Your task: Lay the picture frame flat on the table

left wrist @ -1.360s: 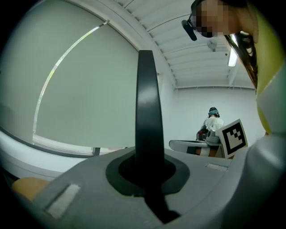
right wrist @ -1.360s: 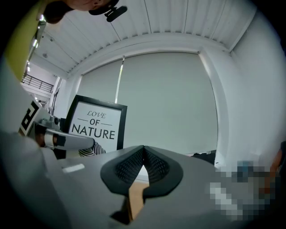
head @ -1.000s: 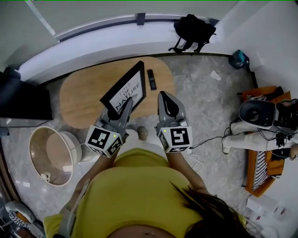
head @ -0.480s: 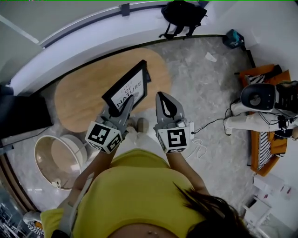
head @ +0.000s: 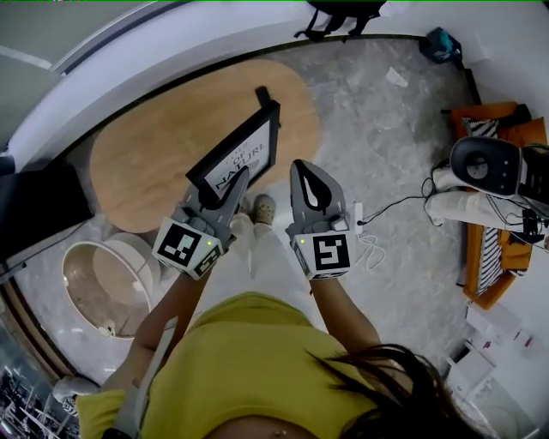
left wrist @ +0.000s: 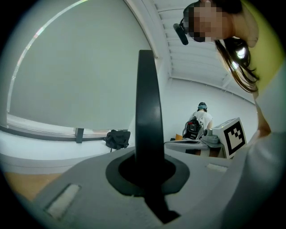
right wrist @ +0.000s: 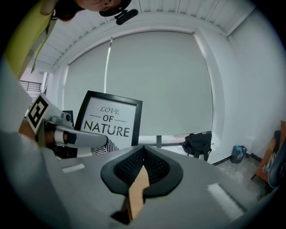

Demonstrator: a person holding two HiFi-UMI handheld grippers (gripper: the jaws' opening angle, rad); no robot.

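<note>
The black picture frame (head: 233, 156) with a white "Love of Nature" print stands tilted over the oval wooden table (head: 141, 167). My left gripper (head: 233, 187) is shut on its lower edge. In the left gripper view the frame's black edge (left wrist: 146, 98) rises straight out of the closed left gripper (left wrist: 147, 167). My right gripper (head: 310, 178) hovers to the frame's right, shut and holding nothing. The right gripper view shows the print (right wrist: 109, 123) ahead on the left, the left gripper (right wrist: 76, 138) beside it and the closed right gripper (right wrist: 142, 172).
A narrow dark object (head: 261, 93) pokes out behind the frame's top corner. On the floor are a round white tub (head: 103, 279) on the left, a black backpack (head: 343, 12) at the far wall, a cable (head: 382, 227) and white equipment (head: 485, 167) on the right.
The head view has swung, so the table sits further left. The left gripper keeps hold of the frame, which now covers most of the dark object beside it. The right gripper stays shut.
</note>
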